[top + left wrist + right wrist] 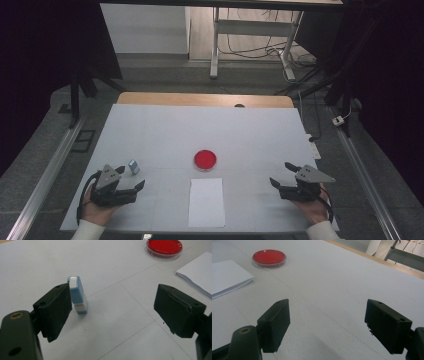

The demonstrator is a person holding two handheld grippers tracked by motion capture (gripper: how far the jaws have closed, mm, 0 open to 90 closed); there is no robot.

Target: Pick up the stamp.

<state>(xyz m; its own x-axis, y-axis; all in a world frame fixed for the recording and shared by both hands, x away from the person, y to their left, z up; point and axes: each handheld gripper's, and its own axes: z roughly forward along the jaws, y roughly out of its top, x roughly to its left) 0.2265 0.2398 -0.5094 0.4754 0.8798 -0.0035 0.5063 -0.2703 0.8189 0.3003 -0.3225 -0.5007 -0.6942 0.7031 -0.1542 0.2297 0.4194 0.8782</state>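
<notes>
Small blue-and-white stamp (78,295) upright on white table (112,335), near left edge.

**What the views left unclear**

In the left gripper view, the left black jaw covered one side of the small light-blue and white plastic stamp (78,296), so contact could not be told. The round red-filled clear dish (164,247) was cut by the top edge, the white folded paper sheet (197,271) by the right edge. In the high view the stamp (133,166) was too small to make out.
</notes>
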